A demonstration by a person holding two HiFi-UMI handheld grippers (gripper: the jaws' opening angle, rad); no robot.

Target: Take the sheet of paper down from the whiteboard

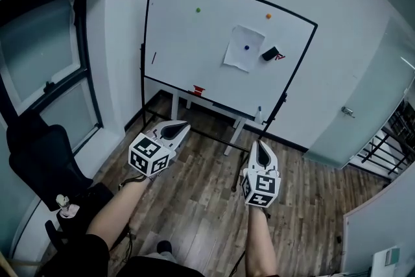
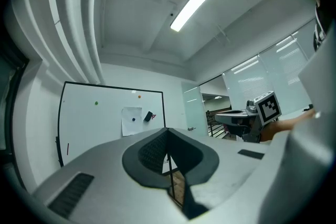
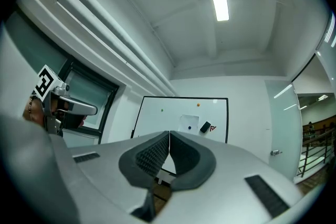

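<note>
A white sheet of paper [image 1: 244,47] hangs on the whiteboard [image 1: 188,48], pinned by a blue magnet [image 1: 246,47]. It also shows small and far in the left gripper view, paper [image 2: 131,120], and in the right gripper view, paper [image 3: 189,124]. My left gripper [image 1: 182,126] and right gripper [image 1: 258,145] are held out level over the wooden floor, well short of the board. Both are shut with nothing between their jaws, left gripper [image 2: 167,131], right gripper [image 3: 169,135].
A black eraser [image 1: 270,53], a green magnet [image 1: 198,10] and an orange magnet [image 1: 268,15] sit on the board. A red item [image 1: 198,90] rests on its tray. The board's stand legs [image 1: 231,138] reach onto the floor. A dark chair [image 1: 45,159] stands left, a glass door [image 1: 353,107] right.
</note>
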